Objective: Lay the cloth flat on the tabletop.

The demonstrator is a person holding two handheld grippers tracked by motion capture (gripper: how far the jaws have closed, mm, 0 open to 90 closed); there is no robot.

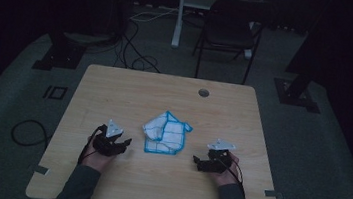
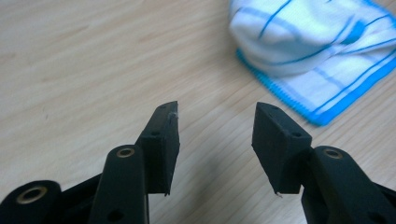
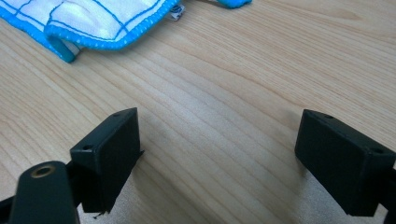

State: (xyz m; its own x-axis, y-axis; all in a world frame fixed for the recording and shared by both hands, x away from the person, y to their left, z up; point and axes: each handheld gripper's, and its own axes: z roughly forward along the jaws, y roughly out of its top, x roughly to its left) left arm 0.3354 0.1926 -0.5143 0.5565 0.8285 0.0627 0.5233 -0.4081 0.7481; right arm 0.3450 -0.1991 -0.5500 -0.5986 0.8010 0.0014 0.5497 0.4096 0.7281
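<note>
- My left gripper rests low over the wooden table, jaws parted with nothing between them.
- The folded white cloth with blue edging lies between my grippers, just ahead of each.
- My right gripper sits with jaws spread wide, holding nothing.

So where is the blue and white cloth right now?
In the high view the cloth lies crumpled near the middle of the table, between the left tongs and the right tongs, touching neither.
</note>
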